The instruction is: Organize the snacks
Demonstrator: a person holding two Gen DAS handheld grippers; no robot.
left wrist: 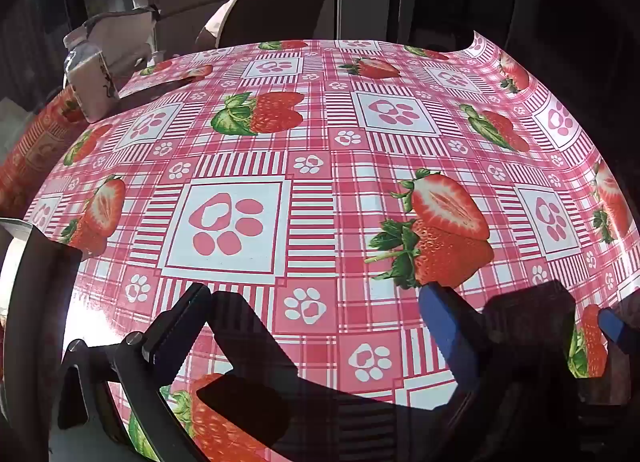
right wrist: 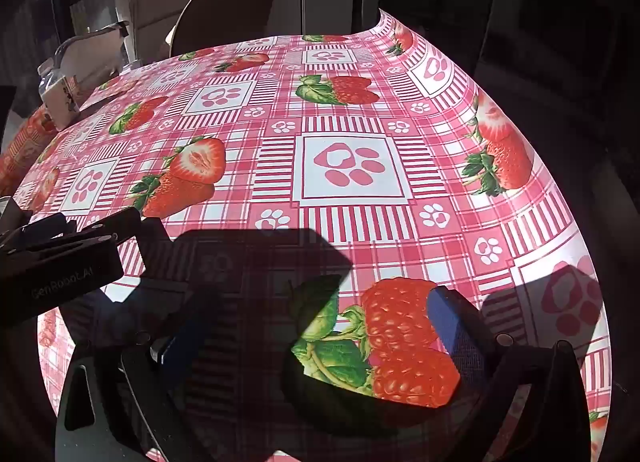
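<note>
- Left tongs (left wrist: 316, 314) stand wide over the surface (left wrist: 320, 166), with nothing between the fingers; the right finger carries a blue pad (left wrist: 448, 326), the left finger (left wrist: 180, 322) shows dark.
- Right tongs (right wrist: 304, 326) also stand wide and hold nothing; a blue pad (right wrist: 452, 326) faces inward on the right finger, and the left finger (right wrist: 176, 346) lies in shadow.
- The surface is covered by a glossy pink checked cloth printed with strawberries and paw marks; its far right corner (left wrist: 480, 44) curls upward.
- No loose snack shows on the cloth near either pair of tongs. What could be the task's things sits at the far left edge: a clear bottle (left wrist: 86, 62) with a pale label and, just behind it, a light bag (left wrist: 120, 36) with a dark rim.
- Both stand well apart from the tongs. The bag's contents cannot be made out.
- In the right wrist view the same bottle (right wrist: 60, 98) and bag (right wrist: 96, 50) appear small at the far left.
- A black device (right wrist: 60, 258) with faint lettering enters from the left of the right wrist view, above the cloth.
- A brown chair back (left wrist: 276, 6) with pale fabric draped on it stands beyond the far edge.
- Hard shadows of the tongs fall on the near cloth.
</note>
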